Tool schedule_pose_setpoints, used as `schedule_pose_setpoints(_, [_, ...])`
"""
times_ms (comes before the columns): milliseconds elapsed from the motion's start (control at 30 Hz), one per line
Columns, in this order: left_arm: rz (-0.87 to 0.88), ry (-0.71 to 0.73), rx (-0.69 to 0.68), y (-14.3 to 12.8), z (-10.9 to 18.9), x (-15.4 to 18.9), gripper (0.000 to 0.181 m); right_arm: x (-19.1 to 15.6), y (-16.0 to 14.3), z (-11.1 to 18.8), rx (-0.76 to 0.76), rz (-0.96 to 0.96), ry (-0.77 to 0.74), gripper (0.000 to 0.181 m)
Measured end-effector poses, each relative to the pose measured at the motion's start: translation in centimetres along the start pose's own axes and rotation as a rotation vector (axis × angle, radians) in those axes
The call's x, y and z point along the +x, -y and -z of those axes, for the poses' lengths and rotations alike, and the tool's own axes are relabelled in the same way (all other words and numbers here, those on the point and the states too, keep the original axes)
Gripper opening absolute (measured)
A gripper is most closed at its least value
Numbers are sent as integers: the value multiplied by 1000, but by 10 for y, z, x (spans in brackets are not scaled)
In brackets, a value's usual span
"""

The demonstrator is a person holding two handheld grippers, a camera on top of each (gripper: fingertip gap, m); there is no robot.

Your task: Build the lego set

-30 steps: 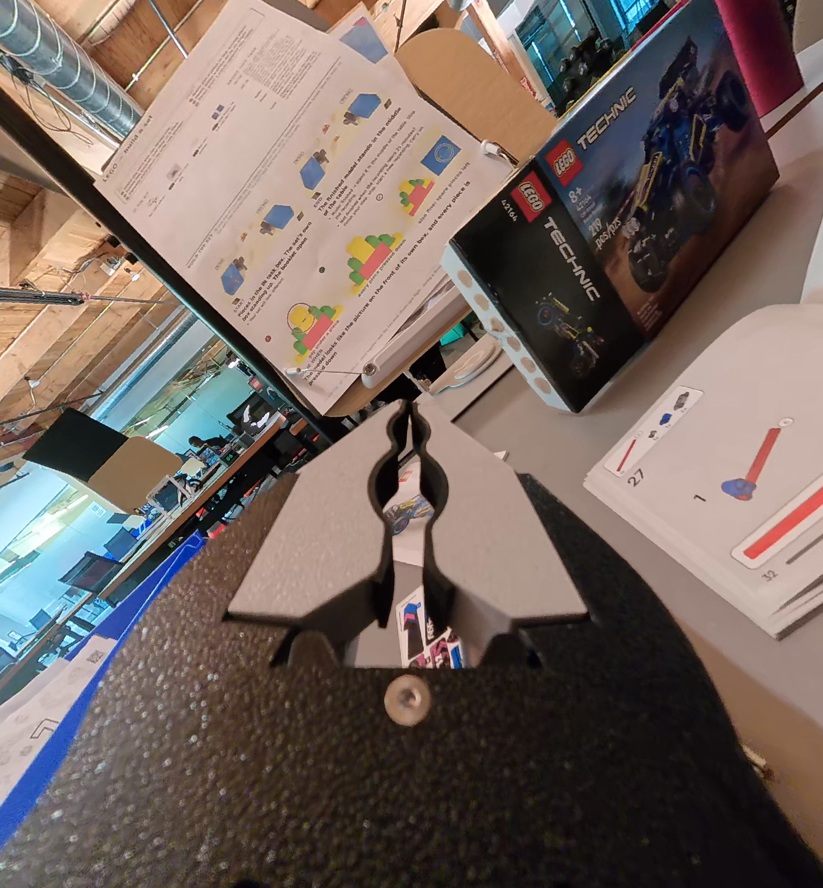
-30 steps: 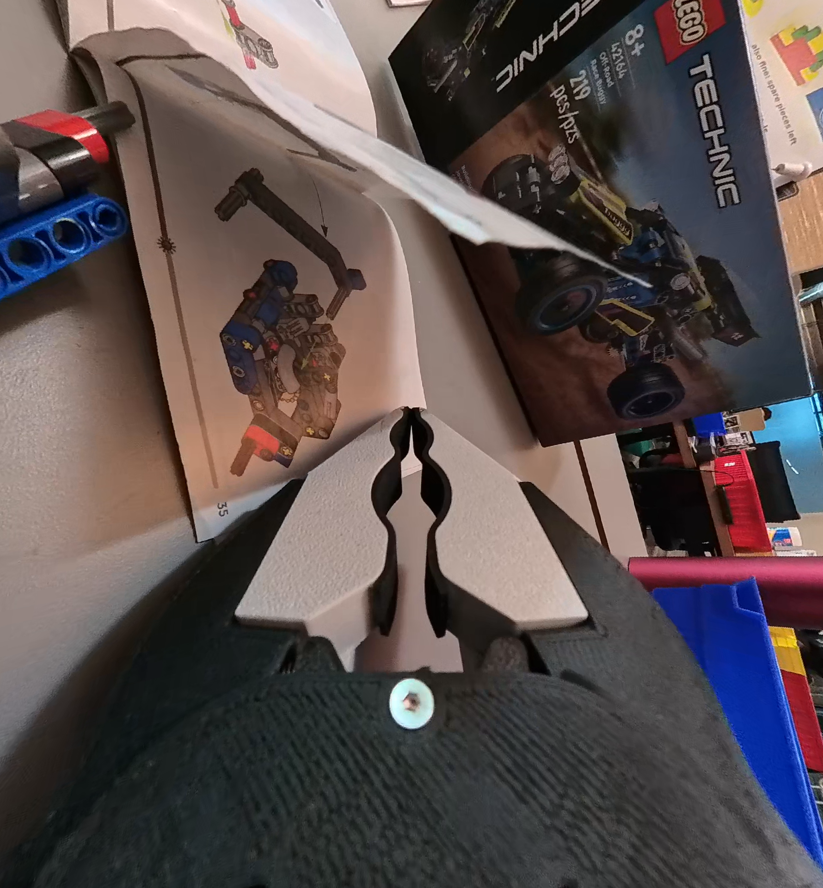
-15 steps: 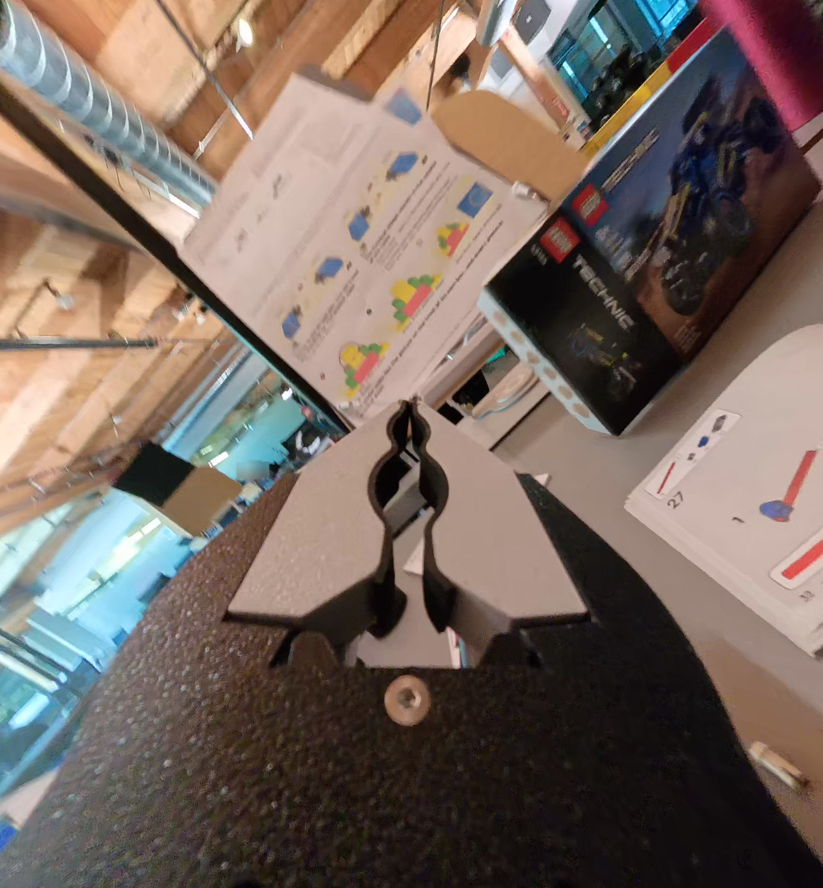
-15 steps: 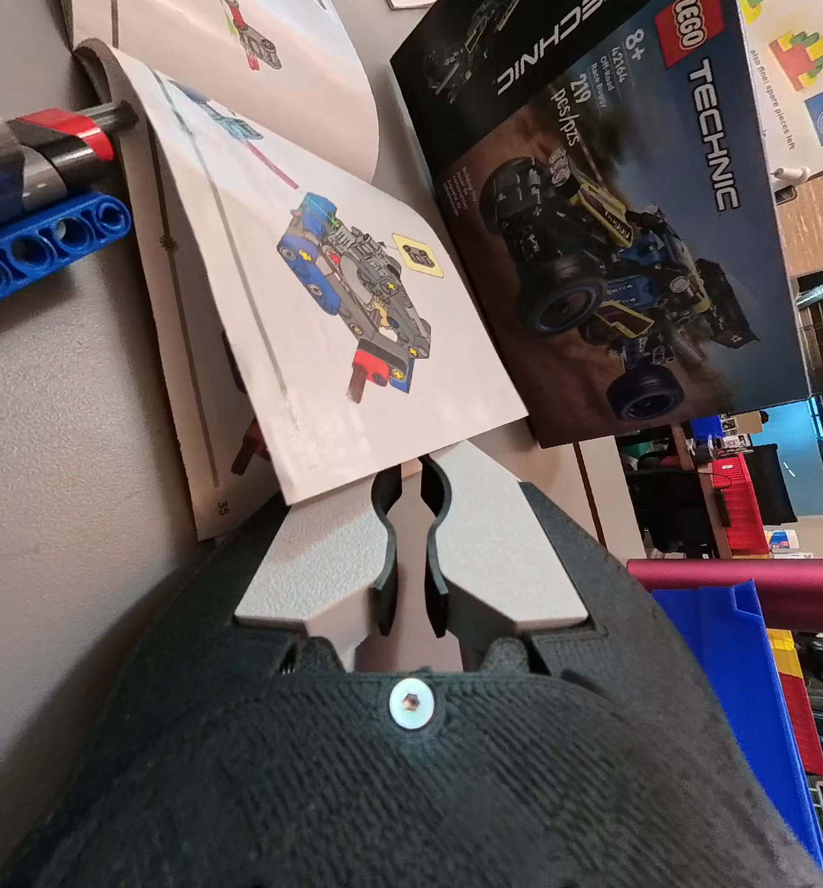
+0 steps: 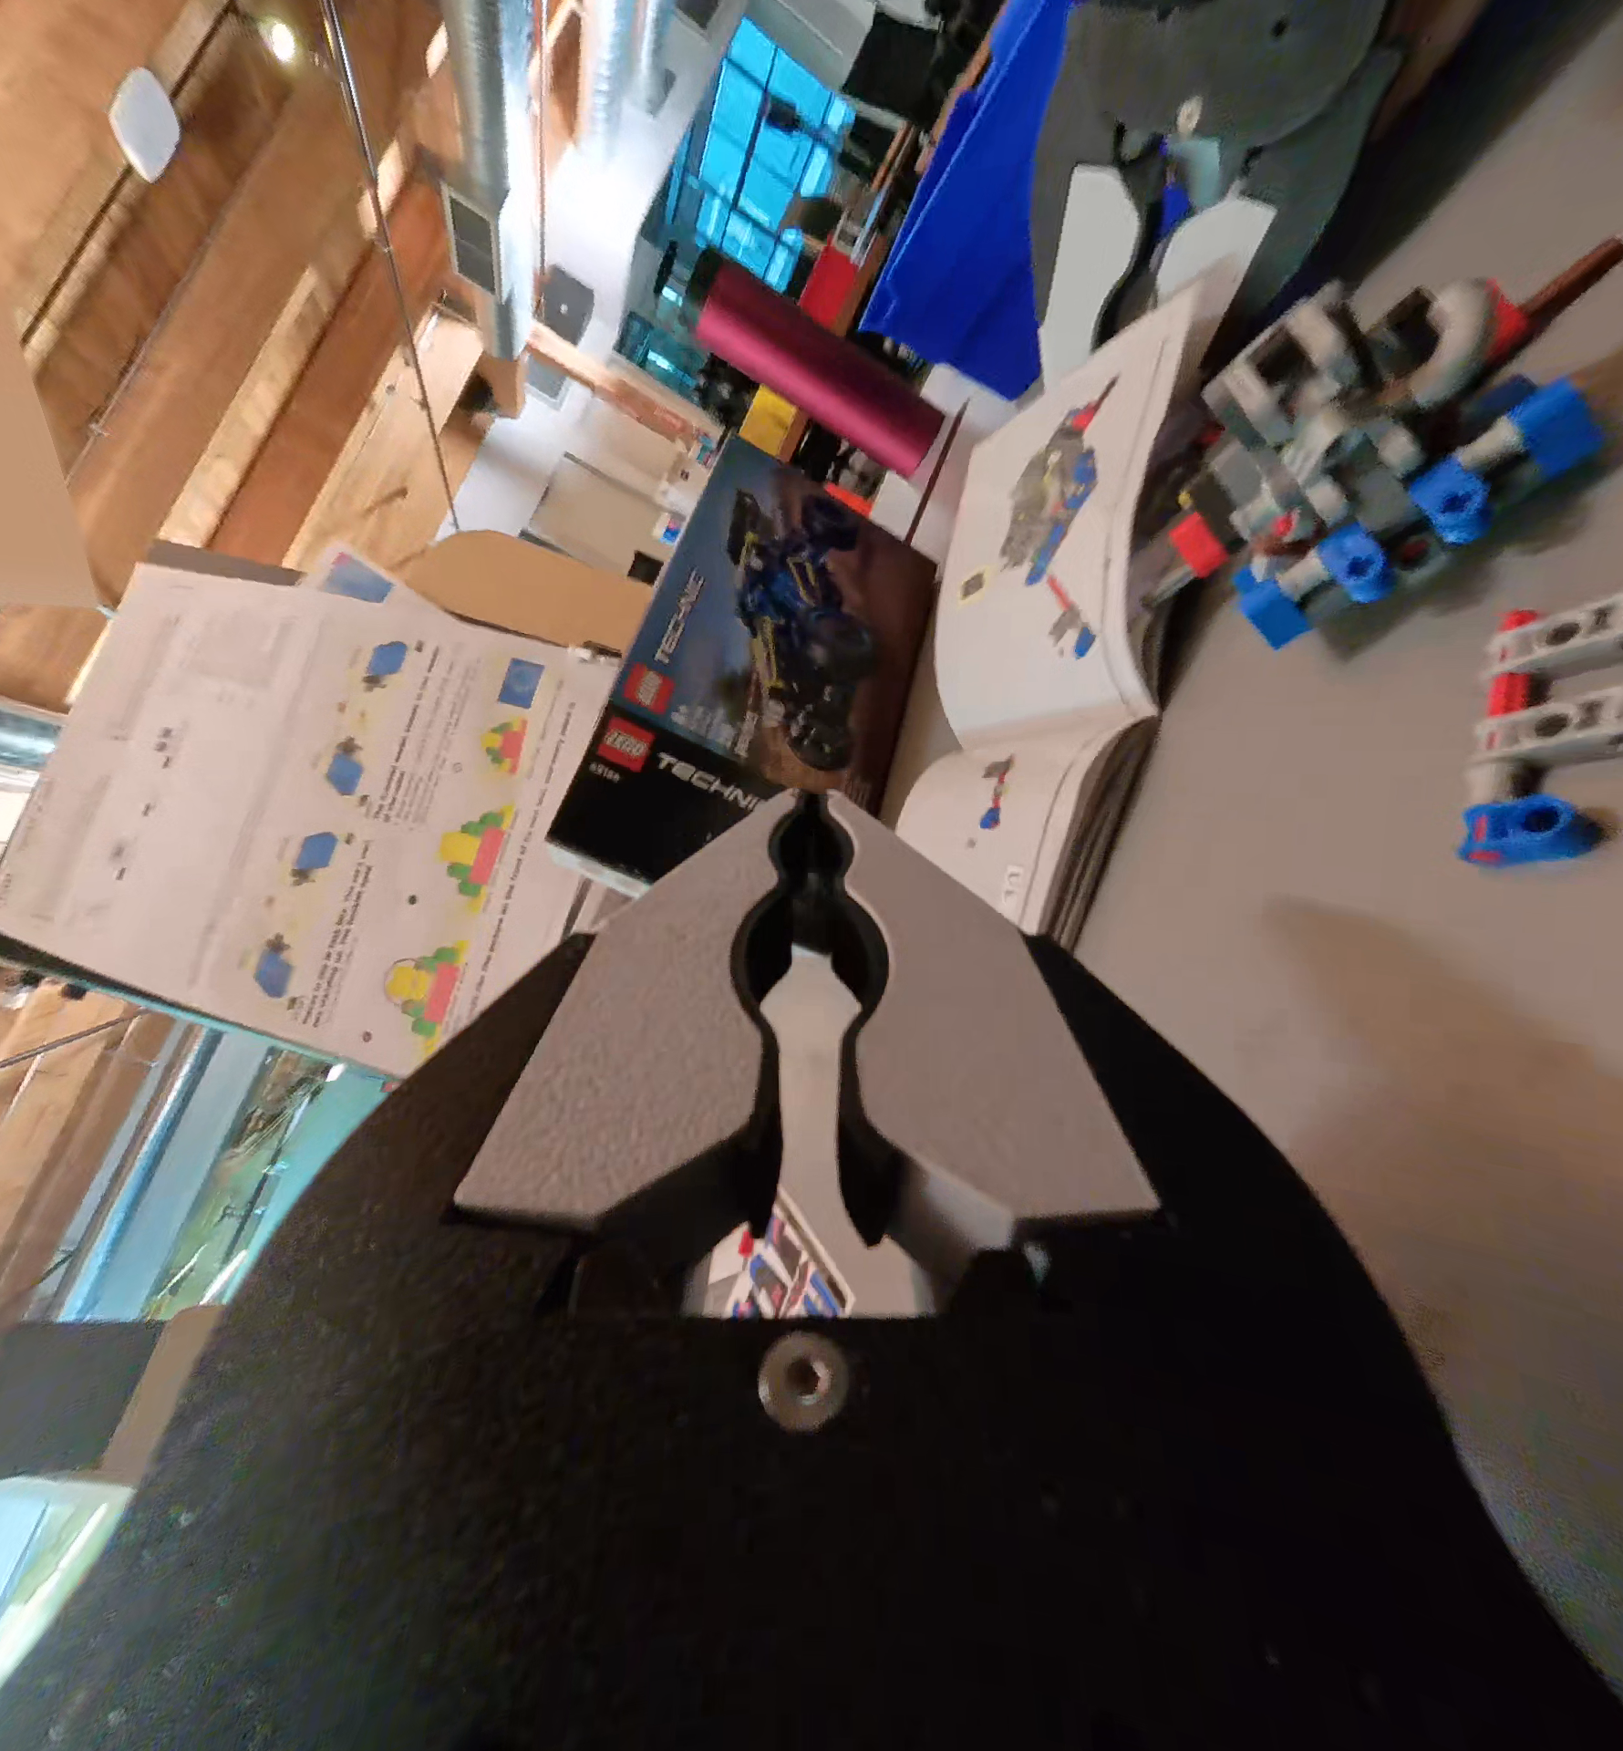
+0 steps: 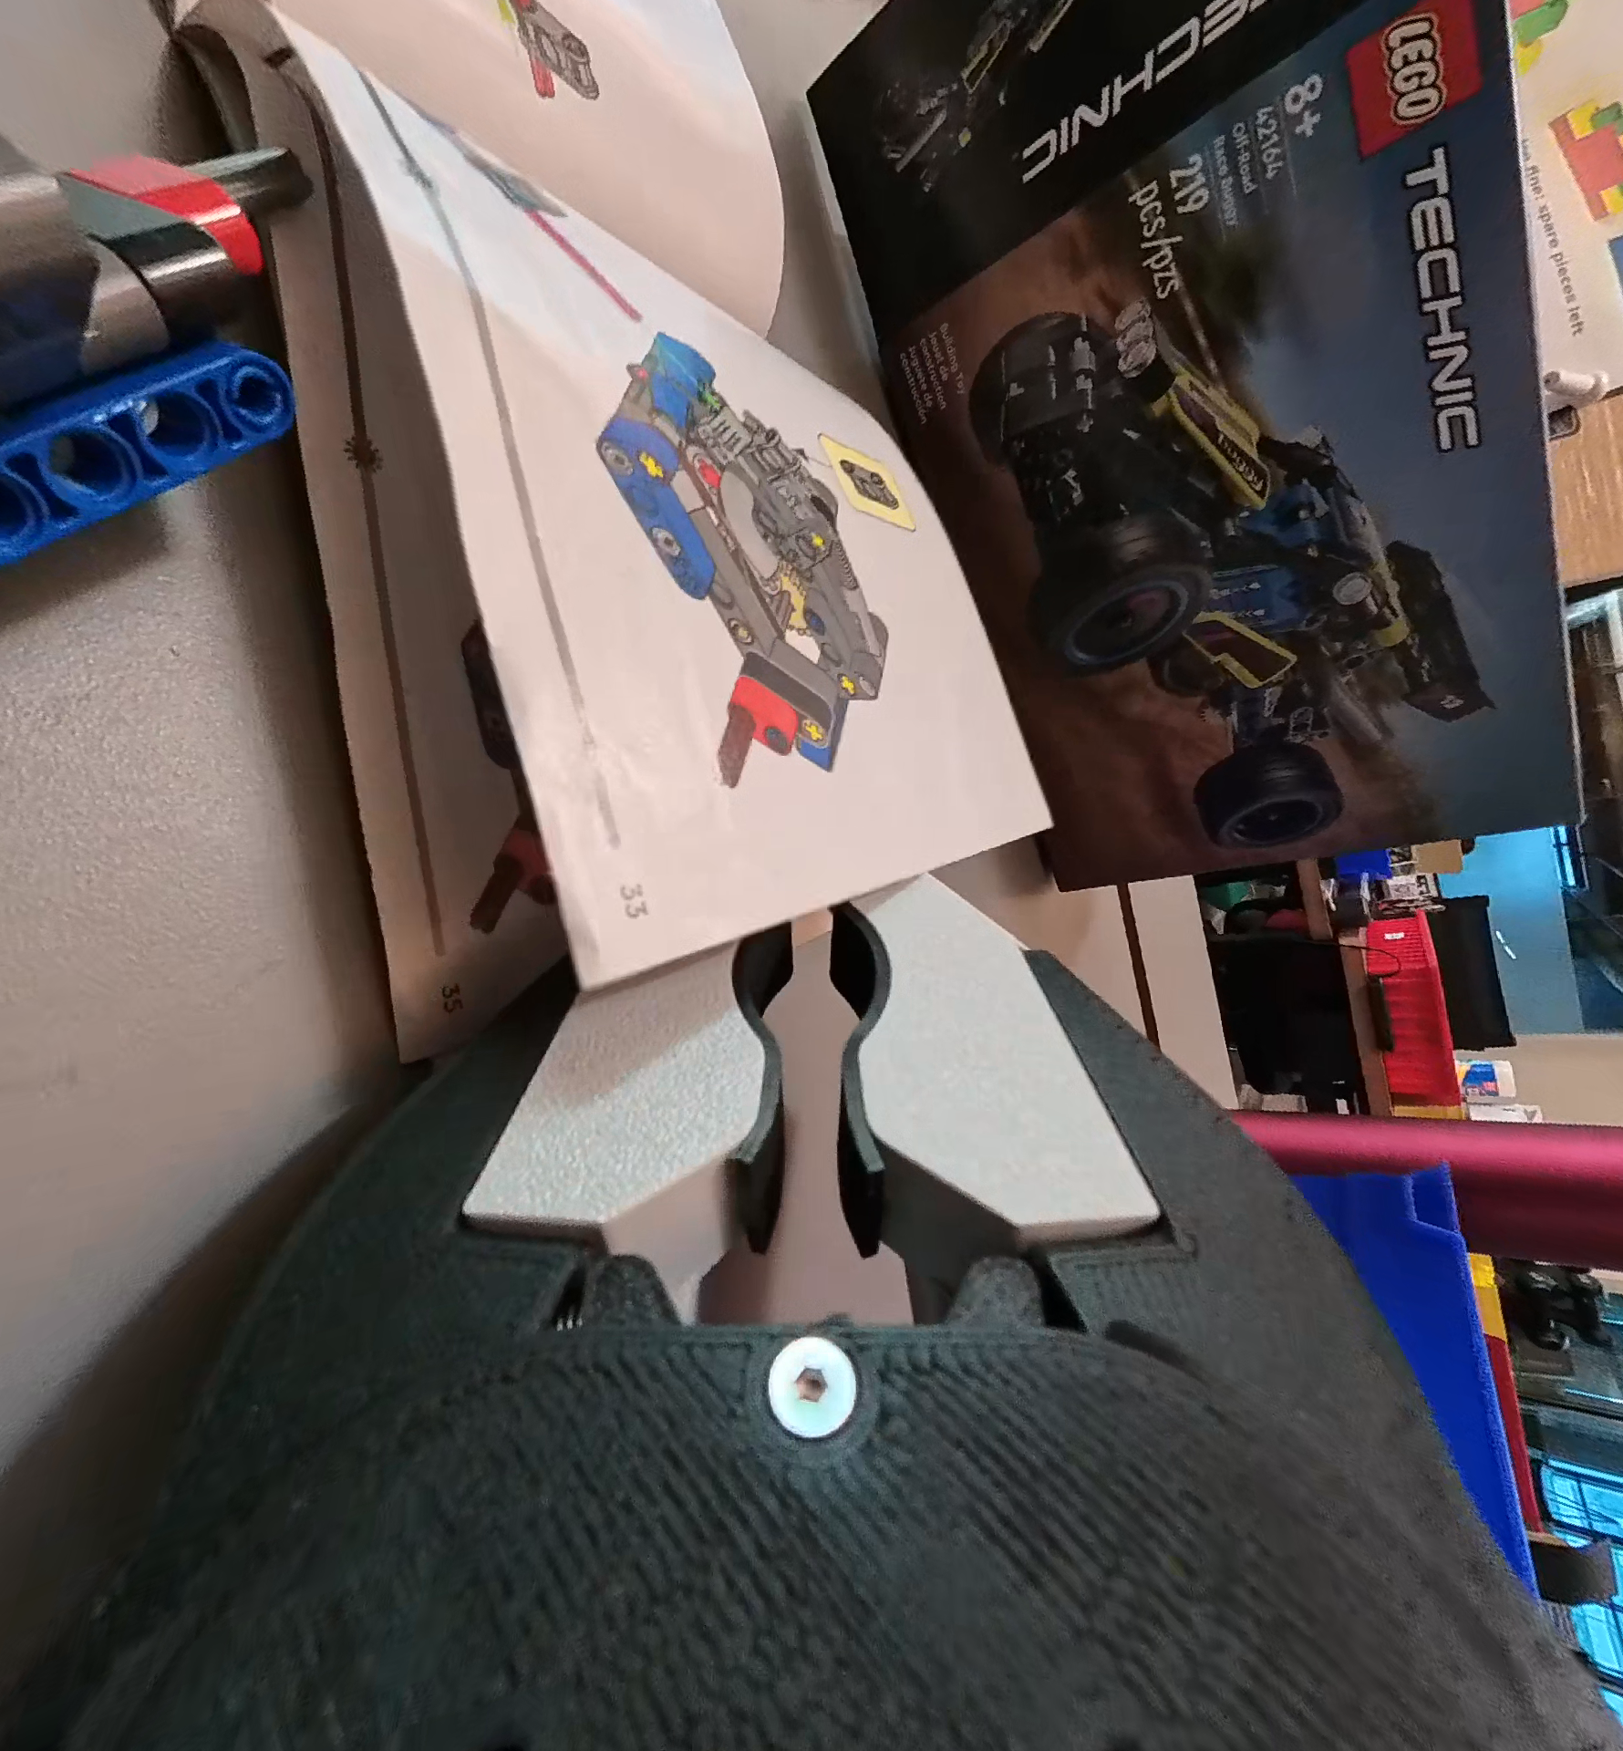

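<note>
- Lego build in progress on a grey table (image 5: 1357, 1042), seen from two hand-held grippers.
- Left gripper (image 5: 806, 803) held above the table, tips pressed together with nothing between them, aimed toward the set's box (image 5: 770, 644).
- Right gripper (image 6: 812, 933) low over the table at the near edge of the instruction booklet (image 6: 694, 568); fingertips hidden under a lifted page, so impossible to tell whether closed on the paper or merely beneath it.
- Booklet lying open just beside the box (image 6: 1215, 474), one page curled up off the rest and showing a drawing of a blue-and-grey chassis.
- Partly built model (image 5: 1386, 455), grey with blue and red parts, resting on the table right against the booklet's (image 5: 1045, 606) far edge; its blue holed beam (image 6: 107, 445) and a red-tipped dark axle visible at the left of the right wrist view.
- Smaller loose assembly (image 5: 1566, 701) of grey beams with red and blue ends, set apart from the model, nearer the left gripper.
- Printed sheet (image 5: 296, 786) with coloured brick diagrams propped upright next to the box.
- Magenta cylinder (image 5: 817, 384) and blue bin (image 6: 1395, 1326) beyond the table's edge.
</note>
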State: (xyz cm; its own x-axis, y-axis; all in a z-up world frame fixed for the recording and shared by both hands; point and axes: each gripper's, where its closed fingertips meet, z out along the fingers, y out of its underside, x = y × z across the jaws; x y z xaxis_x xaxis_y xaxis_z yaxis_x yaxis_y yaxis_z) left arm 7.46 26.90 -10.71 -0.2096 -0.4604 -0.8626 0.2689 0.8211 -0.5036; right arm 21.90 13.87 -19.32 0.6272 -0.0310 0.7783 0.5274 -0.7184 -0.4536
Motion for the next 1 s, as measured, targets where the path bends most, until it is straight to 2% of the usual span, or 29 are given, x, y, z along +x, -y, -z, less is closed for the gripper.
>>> schedule_pose_setpoints(700, [-9,-51,-19,-3,-1,10,0,3,-5,-2,-29,23,-21,0])
schedule_pose_setpoints(733, [17,-79,-10,-2,-1,13,0,4,-6,-2,-28,12,-20,0])
schedule_pose_setpoints(800, [133,-234,44,7,1,32,0,6,-8,0,-24,-12,-16,0])
schedule_pose_setpoints(900, [312,-395,114,28,7,44,5,9,-8,6,-13,-42,-8,9])
schedule_pose_setpoints(1000, [438,-522,60,38,4,53,12,11,-4,15,-1,-57,9,12])
